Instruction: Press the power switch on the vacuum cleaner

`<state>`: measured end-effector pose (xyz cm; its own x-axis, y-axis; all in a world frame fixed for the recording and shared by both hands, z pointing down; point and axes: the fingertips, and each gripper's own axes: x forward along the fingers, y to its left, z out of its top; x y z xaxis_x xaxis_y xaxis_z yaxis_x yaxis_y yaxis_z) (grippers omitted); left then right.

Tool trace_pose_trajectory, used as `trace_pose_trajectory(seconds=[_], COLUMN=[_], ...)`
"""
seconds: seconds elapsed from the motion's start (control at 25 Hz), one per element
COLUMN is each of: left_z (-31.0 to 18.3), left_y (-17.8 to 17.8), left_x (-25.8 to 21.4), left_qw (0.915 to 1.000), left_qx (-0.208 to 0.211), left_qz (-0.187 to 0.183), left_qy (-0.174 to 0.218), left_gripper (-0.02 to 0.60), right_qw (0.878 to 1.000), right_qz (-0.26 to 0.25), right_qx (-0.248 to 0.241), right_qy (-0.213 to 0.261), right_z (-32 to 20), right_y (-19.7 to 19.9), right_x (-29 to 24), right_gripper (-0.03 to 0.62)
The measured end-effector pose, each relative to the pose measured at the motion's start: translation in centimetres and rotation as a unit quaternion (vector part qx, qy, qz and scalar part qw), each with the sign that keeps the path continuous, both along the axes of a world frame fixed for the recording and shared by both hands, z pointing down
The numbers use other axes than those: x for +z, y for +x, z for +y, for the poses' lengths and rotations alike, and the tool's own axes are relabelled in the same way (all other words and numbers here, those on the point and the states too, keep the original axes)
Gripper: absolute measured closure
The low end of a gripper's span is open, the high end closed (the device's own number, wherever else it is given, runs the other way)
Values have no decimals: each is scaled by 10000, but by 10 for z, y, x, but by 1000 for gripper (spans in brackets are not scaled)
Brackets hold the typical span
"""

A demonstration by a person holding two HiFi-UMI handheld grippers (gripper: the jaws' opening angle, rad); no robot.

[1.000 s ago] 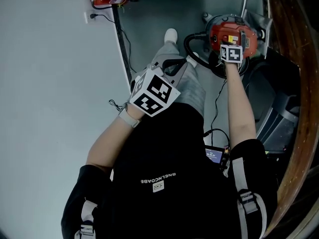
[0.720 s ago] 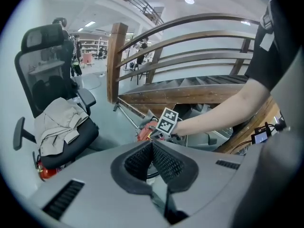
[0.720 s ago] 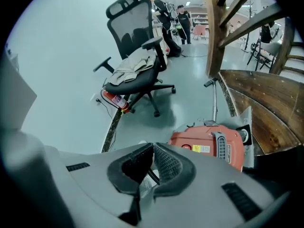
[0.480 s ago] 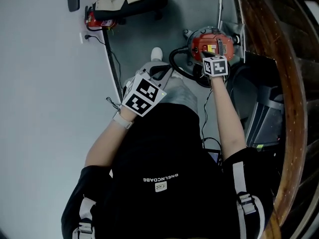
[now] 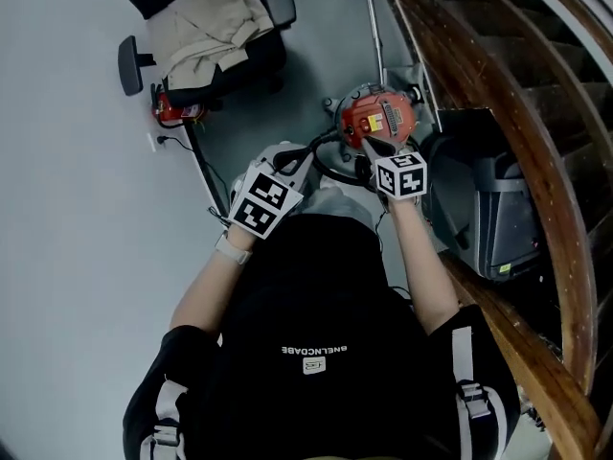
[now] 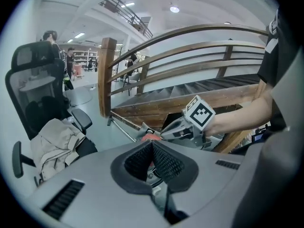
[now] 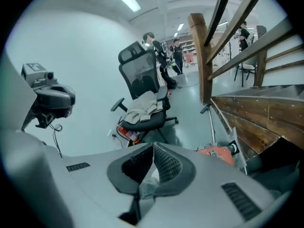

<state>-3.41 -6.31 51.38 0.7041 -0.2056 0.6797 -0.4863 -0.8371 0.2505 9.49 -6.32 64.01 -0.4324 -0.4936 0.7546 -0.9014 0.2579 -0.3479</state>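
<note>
The red vacuum cleaner (image 5: 376,118) stands on the grey floor at the foot of a wooden staircase, with its black hose (image 5: 330,166) curling towards me. My right gripper (image 5: 368,145) is shut on nothing, its tips over the near edge of the vacuum's top. In the left gripper view the right gripper (image 6: 146,130) points at the red body (image 6: 151,137). My left gripper (image 5: 295,159) is shut and empty, held left of the vacuum above the hose. The right gripper view shows the vacuum (image 7: 216,154) low and to the right of the shut jaws.
A black office chair (image 5: 220,27) with a beige jacket stands at the far left. A red fire extinguisher (image 5: 172,113) lies beside it. The curved wooden handrail (image 5: 498,113) and a grey treadmill-like machine (image 5: 479,209) crowd the right. A metal wand (image 5: 375,27) leans behind the vacuum.
My right gripper has drawn back from the top of the vacuum to its near edge. The head view has risen and swung, so the chair and the stairs now show.
</note>
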Motion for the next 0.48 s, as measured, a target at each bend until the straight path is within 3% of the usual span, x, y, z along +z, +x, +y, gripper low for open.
trace_pose_trajectory(seconds=[0.2,0.48], left_z=[-18,-35], left_y=[3,18], left_x=[-22,-63], left_qw=[9994,9956], left_qx=[291,784], left_qz=[113,428], left_qy=[122,294], left_gripper=[566,568], right_qw=[9934,9693], right_qz=[-424,-548], right_qx=[661,1224], right_qy=[838,2061], right_z=[-8,-5], right_y=[2,7], right_x=[-76,-181], right_gripper=[565,565])
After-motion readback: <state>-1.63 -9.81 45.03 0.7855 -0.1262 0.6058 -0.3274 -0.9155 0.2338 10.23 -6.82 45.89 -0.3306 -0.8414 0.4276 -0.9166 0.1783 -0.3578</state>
